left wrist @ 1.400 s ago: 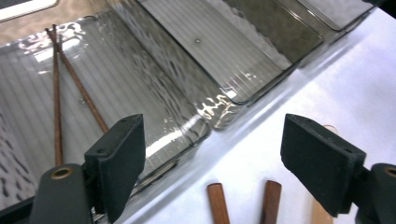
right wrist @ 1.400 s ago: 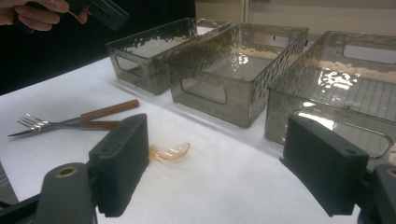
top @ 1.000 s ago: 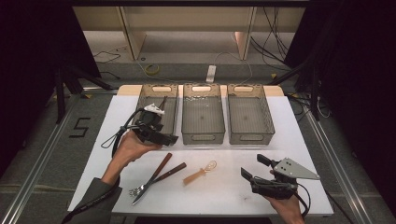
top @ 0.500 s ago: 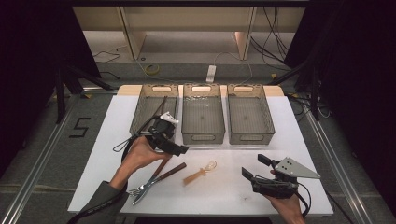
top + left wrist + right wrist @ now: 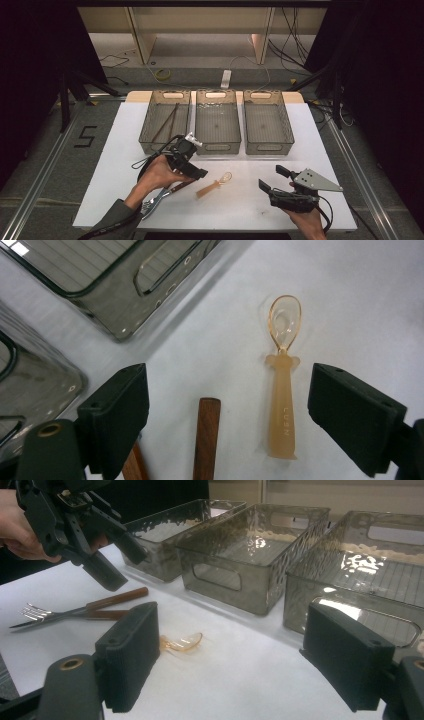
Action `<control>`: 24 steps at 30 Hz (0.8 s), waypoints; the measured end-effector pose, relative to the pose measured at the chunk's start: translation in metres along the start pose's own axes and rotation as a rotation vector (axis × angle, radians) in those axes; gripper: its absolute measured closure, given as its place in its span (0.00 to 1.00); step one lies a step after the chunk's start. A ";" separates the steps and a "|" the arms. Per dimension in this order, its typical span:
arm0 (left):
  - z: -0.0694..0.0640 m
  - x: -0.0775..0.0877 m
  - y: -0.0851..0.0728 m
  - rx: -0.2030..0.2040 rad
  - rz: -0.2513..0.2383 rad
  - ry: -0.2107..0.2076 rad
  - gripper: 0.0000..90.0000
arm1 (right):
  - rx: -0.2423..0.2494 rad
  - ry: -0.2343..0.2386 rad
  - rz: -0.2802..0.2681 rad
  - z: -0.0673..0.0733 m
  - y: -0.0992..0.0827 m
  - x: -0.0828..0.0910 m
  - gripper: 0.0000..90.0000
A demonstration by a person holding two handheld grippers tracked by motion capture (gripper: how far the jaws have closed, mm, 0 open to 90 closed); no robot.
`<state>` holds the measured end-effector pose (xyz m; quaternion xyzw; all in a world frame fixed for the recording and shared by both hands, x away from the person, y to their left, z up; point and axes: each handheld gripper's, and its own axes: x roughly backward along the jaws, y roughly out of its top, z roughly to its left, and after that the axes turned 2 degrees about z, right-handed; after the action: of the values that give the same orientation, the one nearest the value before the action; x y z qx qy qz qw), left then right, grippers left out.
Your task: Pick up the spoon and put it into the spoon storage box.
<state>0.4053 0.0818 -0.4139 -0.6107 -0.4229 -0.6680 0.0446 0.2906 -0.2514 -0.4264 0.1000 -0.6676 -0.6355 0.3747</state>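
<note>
A translucent orange spoon [image 5: 215, 185] lies on the white table [image 5: 325, 150], bowl toward the bins. My left gripper [image 5: 192, 170] hovers open just left of it, over the wooden handles of a fork and knife [image 5: 161, 194]. In the left gripper view the spoon [image 5: 282, 390] and one wooden handle [image 5: 206, 440] lie between the spread jaws of the left gripper [image 5: 230, 385]. My right gripper [image 5: 272, 179] stands open near the front right, holding nothing. In the right gripper view, that gripper [image 5: 235, 635] faces the spoon [image 5: 182, 642], the fork [image 5: 35, 612] and the left gripper [image 5: 107, 555].
Three grey see-through bins stand in a row at the back: the left bin [image 5: 150, 137] holds a pair of dark chopsticks [image 5: 165, 122], next to the middle bin [image 5: 216, 146] and the right bin [image 5: 287, 135]. The table's front edge [image 5: 225, 227] runs close under both hands.
My left gripper has moved right and toward the front, from the left bin's front to above the cutlery handles beside the spoon. The right gripper has stayed still.
</note>
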 end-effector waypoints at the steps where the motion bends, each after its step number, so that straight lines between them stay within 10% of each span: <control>1: 0.000 -0.001 0.000 -0.003 0.003 0.000 0.18 | 0.001 0.001 0.002 0.000 0.000 0.000 0.26; 24: -0.024 -0.034 -0.011 -0.096 0.139 -0.068 0.43 | 0.001 0.008 0.004 0.000 0.000 -0.003 0.26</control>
<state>0.3888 0.0582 -0.4457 -0.6624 -0.3482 -0.6616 0.0471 0.2929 -0.2489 -0.4273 0.1016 -0.6668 -0.6339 0.3786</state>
